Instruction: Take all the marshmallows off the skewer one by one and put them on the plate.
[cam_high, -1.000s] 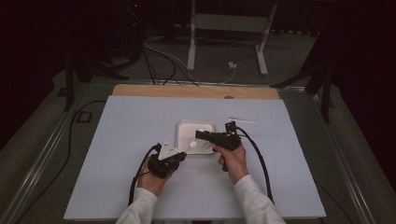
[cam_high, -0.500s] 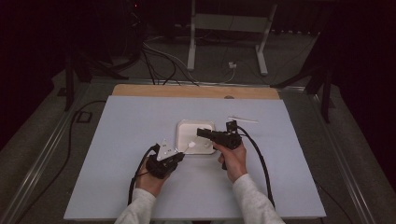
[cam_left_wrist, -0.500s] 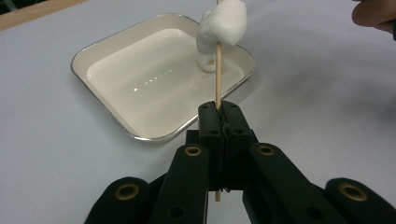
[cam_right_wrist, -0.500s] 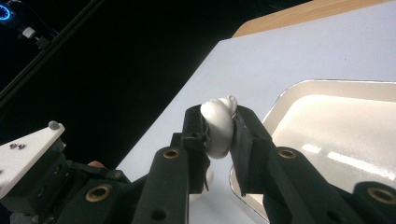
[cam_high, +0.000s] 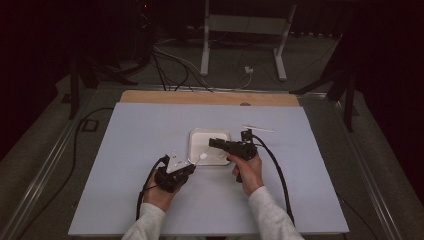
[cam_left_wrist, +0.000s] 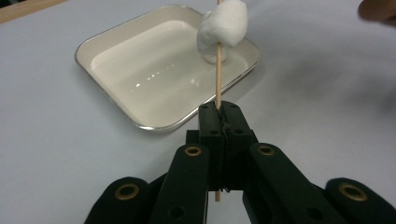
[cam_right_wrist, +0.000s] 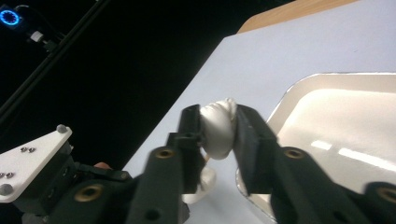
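My left gripper (cam_high: 189, 165) (cam_left_wrist: 219, 112) is shut on a thin wooden skewer (cam_left_wrist: 217, 79). The stick points up over the near rim of a white tray (cam_high: 200, 134) (cam_left_wrist: 107, 35), with a white marshmallow (cam_left_wrist: 223, 28) (cam_high: 202, 156) threaded on it. My right gripper (cam_high: 212, 142) (cam_right_wrist: 219, 123) hovers just above, its jaws pressing on a second marshmallow (cam_right_wrist: 218, 133). Those jaws have just been opening a little, with the marshmallow still between them. The threaded marshmallow (cam_right_wrist: 201, 184) shows just beneath it.
The tray (cam_right_wrist: 299, 86) sits mid-table on a pale blue mat (cam_high: 150, 125). A spare skewer (cam_high: 258, 128) lies on the mat to the tray's far right. A wooden strip (cam_high: 200, 97) borders the far edge. Cables trail from both grippers toward the person.
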